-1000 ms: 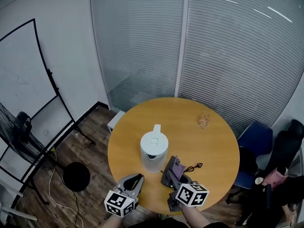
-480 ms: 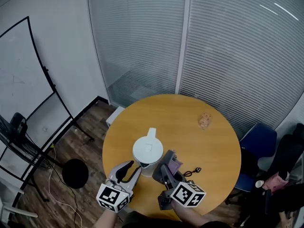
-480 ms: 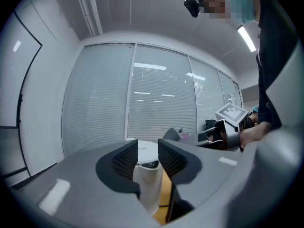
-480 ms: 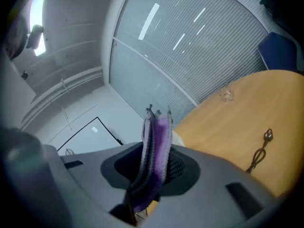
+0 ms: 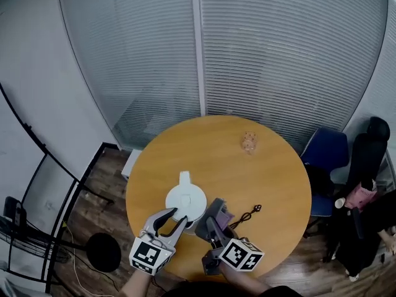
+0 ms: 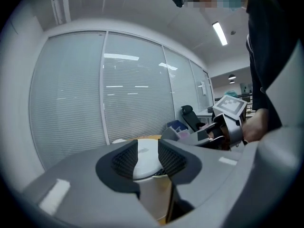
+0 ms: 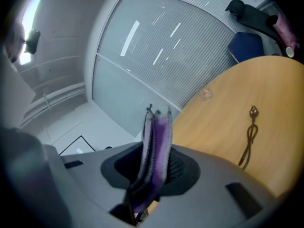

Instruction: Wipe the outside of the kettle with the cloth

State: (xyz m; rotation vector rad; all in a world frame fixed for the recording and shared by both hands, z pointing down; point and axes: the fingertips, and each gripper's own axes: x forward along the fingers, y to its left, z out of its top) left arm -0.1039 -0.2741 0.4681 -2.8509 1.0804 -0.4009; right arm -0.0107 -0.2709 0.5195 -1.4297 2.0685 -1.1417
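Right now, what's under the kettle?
The kettle stands on the wooden table; no separate base shows from above. Its foot is covered by its own body and the left gripper.

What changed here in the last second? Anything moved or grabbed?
The left claw moved forward from the edge of the table up to the kettle, jaws apart, the kettle's top showing between them. Nothing newly grabbed. The right claw still pinches the purple cloth beside the kettle, which stayed put on the table.
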